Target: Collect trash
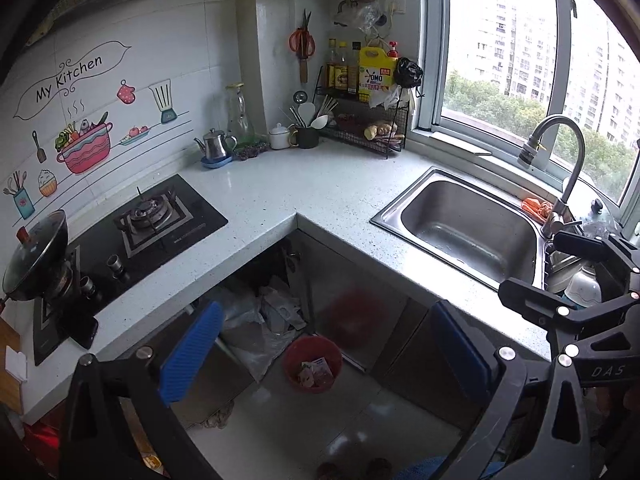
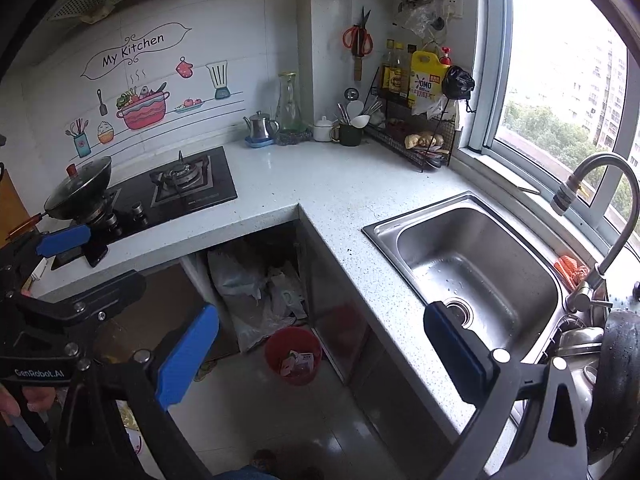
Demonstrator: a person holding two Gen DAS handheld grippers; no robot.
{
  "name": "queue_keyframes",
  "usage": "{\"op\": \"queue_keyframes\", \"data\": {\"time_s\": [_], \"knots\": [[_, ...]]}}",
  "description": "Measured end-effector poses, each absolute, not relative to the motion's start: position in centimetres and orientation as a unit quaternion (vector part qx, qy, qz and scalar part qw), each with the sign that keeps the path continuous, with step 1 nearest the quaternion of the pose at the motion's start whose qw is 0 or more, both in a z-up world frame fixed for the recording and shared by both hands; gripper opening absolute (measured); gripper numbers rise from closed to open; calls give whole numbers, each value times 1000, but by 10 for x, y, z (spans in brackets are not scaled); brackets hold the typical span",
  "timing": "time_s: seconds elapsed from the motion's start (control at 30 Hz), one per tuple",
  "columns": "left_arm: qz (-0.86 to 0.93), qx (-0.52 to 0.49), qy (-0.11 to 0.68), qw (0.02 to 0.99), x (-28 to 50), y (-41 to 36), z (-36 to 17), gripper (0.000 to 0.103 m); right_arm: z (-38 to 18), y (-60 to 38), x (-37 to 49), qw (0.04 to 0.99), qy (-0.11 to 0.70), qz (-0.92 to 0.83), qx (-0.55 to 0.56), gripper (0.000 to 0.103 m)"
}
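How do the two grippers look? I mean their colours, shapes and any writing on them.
Both have black, angular frames with silver bolts and flat blue ribbed pads on the fingers. The left gripper and right gripper look the same in build. White lettering reads "GenRobot.AI" on the left one's body, seen from the right wrist view, and "DAS" on the right one's. No cables or sleeves show.

"My Kitchen" reads clear on the wall sticker [image 1: 72, 76] at ten o'clock. "OMO" on the yellow jug [image 1: 374, 74] at twelve. "GenRobot.AI" on the left tongs [image 2: 38, 372], "DAS" on the right tongs [image 1: 608, 371].
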State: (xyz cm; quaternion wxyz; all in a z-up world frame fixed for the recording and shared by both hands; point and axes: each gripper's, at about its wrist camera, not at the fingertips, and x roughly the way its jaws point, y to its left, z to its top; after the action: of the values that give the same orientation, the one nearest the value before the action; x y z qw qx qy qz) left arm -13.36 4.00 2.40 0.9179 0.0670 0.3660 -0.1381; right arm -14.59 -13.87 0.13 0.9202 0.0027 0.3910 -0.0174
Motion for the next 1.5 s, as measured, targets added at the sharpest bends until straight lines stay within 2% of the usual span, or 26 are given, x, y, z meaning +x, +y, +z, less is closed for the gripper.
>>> {"op": "queue_keyframes", "data": {"time_s": [1.5], "knots": [[-134,80,379,912,-140,16,16,103,1,-136,-165,923,383,-27,-3,102]]}}
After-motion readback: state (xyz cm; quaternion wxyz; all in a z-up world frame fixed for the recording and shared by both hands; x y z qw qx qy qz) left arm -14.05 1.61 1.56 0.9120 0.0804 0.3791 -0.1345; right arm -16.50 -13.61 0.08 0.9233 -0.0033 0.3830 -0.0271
